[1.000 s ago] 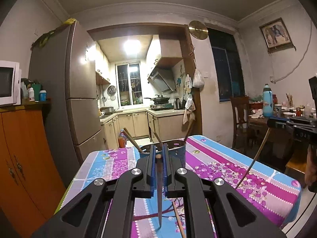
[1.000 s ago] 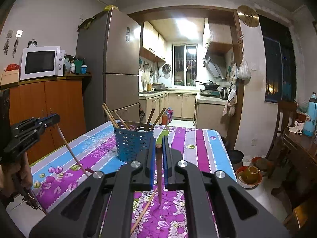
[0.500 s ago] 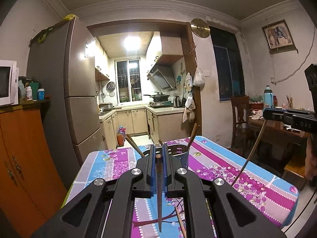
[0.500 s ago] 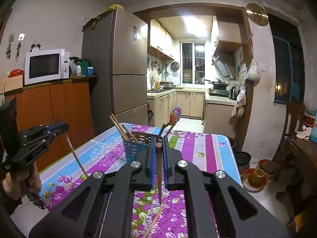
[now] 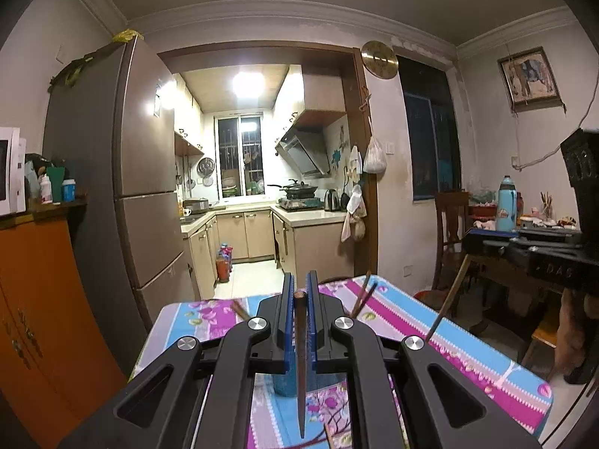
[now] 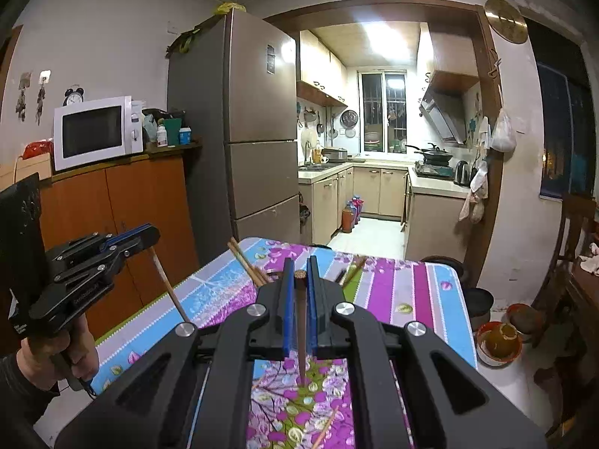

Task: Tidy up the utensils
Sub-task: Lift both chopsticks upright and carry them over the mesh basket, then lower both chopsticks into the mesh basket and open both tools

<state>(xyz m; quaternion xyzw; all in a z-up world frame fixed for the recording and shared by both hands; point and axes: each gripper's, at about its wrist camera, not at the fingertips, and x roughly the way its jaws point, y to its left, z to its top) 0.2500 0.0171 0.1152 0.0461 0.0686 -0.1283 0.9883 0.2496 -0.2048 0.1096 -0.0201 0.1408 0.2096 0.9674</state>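
My left gripper (image 5: pixel 298 280) is shut on a dark brown chopstick (image 5: pixel 300 355) that hangs point down above the floral tablecloth (image 5: pixel 468 351). The blue utensil holder (image 5: pixel 286 385) sits behind its fingers, mostly hidden, with chopsticks (image 5: pixel 361 295) sticking out. My right gripper (image 6: pixel 298 265) is shut on another chopstick (image 6: pixel 300 336), also hanging point down. Each gripper appears in the other's view: the right gripper (image 5: pixel 473 241) with its chopstick (image 5: pixel 447 307), the left gripper (image 6: pixel 151 234) with its chopstick (image 6: pixel 168 288). Chopsticks in the holder (image 6: pixel 247 265) rise past my right fingers.
A loose chopstick (image 6: pixel 325 426) lies on the cloth near me. A fridge (image 6: pixel 254 131) and an orange cabinet (image 6: pixel 123 217) with a microwave (image 6: pixel 93 131) stand to the left. A chair (image 5: pixel 451 232) and a cluttered side table (image 5: pixel 524 262) stand to the right. Bowls (image 6: pixel 498 340) sit on the floor.
Both grippers have risen with their chopsticks still held. The blue holder has sunk in both views and is now mostly behind the fingers.
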